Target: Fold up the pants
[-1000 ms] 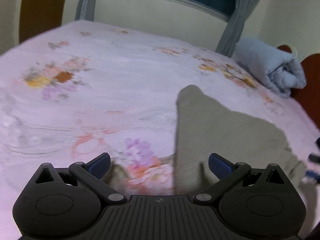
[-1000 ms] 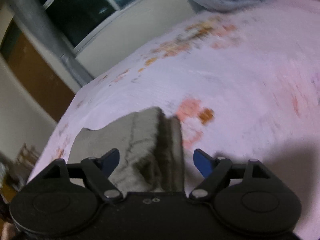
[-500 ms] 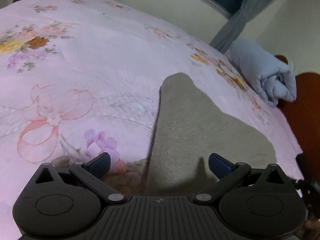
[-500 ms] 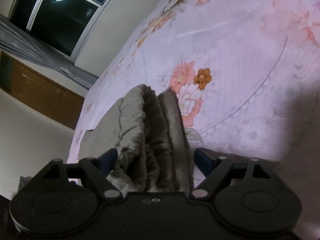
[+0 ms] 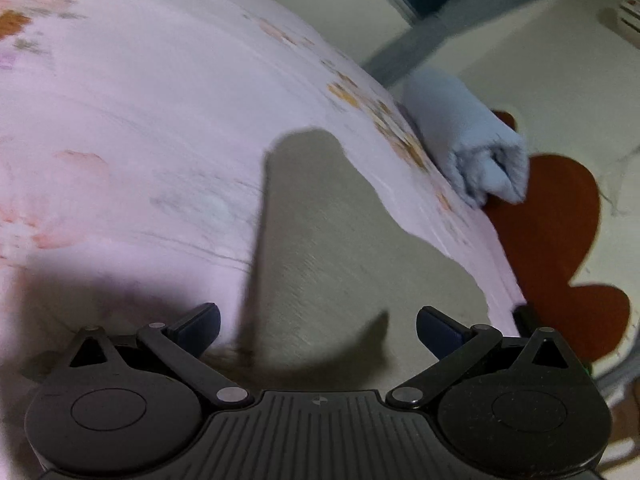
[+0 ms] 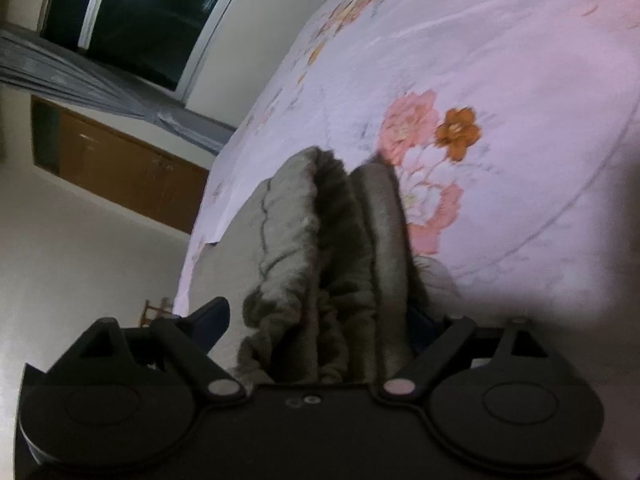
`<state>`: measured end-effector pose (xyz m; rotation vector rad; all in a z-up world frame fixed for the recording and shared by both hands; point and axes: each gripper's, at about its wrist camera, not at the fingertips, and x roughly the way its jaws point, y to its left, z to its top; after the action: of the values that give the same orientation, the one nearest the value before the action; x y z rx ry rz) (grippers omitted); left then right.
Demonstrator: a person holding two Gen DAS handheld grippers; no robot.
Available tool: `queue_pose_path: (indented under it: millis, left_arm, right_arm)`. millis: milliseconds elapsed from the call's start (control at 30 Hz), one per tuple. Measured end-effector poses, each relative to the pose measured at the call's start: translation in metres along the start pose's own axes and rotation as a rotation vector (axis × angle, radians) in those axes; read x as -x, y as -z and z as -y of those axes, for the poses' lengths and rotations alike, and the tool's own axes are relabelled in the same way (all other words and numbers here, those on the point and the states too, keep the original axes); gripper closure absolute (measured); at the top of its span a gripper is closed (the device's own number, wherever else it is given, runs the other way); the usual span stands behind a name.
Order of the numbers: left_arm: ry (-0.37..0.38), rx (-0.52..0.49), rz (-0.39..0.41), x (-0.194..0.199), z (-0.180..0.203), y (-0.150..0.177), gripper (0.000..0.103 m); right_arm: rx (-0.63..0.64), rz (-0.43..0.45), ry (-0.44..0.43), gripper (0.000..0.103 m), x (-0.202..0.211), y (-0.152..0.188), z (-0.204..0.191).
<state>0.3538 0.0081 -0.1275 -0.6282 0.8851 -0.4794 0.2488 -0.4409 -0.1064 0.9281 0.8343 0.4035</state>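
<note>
Pants of olive-grey, soft ribbed fabric (image 5: 320, 248) lie flat on the pink floral bedsheet (image 5: 140, 112), one leg running away from the left gripper (image 5: 318, 326) toward the far side of the bed. That long axis is what the coming fold turns on: the cloth stretches straight ahead of both tools, near end under their tips. The left gripper stands spread wide, nothing pinched, its blue pads either side of the fabric's near edge. The right gripper (image 6: 320, 320) has just been opening its jaws; the bunched elastic waistband (image 6: 320, 248) sits between them, loose (one pad is hidden behind the cloth, so contact there I cannot tell). Each hand seems equally near its own end. Beyond, a rolled pale-blue blanket (image 5: 472, 148) rests at the bed's edge, beside a dark window (image 6: 152, 20), grey curtains and a brown wooden cabinet (image 6: 120, 164).
</note>
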Motion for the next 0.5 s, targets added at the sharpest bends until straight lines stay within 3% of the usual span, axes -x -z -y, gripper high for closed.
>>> queue_pose_path:
  millis: [67,133,167,200,233,267,300,400,500]
  left_arm:
    - [0.040,-0.010,-0.015,-0.005,0.002,0.001,0.001]
    - [0.063,-0.002,-0.024,-0.010,0.002,0.002,0.024]
    - [0.037,-0.001,-0.034,-0.013,0.003,0.002,0.046]
    - [0.004,0.000,-0.034,-0.015,0.003,0.003,0.057]
    - [0.006,0.004,-0.034,-0.016,0.003,0.002,0.060]
    - [0.011,0.002,-0.029,-0.015,0.004,0.003,0.067]
    - [0.010,-0.006,-0.022,-0.013,0.007,0.003,0.076]
    - [0.035,-0.016,0.013,-0.002,0.015,0.005,0.081]
    - [0.052,-0.034,0.044,0.012,0.027,0.005,0.081]
  right_arm:
    - [0.011,-0.013,-0.016,0.016,-0.001,-0.003,-0.001]
    - [0.021,-0.026,-0.002,0.017,-0.005,-0.004,-0.002]
    - [0.023,-0.037,0.015,0.018,-0.009,-0.005,-0.003]
    - [0.027,-0.046,0.032,0.018,-0.011,-0.006,-0.006]
    - [0.026,-0.054,0.046,0.018,-0.013,-0.007,-0.010]
    - [0.041,-0.063,0.064,0.025,-0.015,-0.008,-0.015]
    - [0.072,-0.076,0.088,0.048,-0.018,-0.009,-0.021]
    - [0.122,-0.065,0.103,0.061,-0.013,-0.009,-0.034]
    - [0.178,-0.048,0.090,0.063,-0.006,-0.007,-0.057]
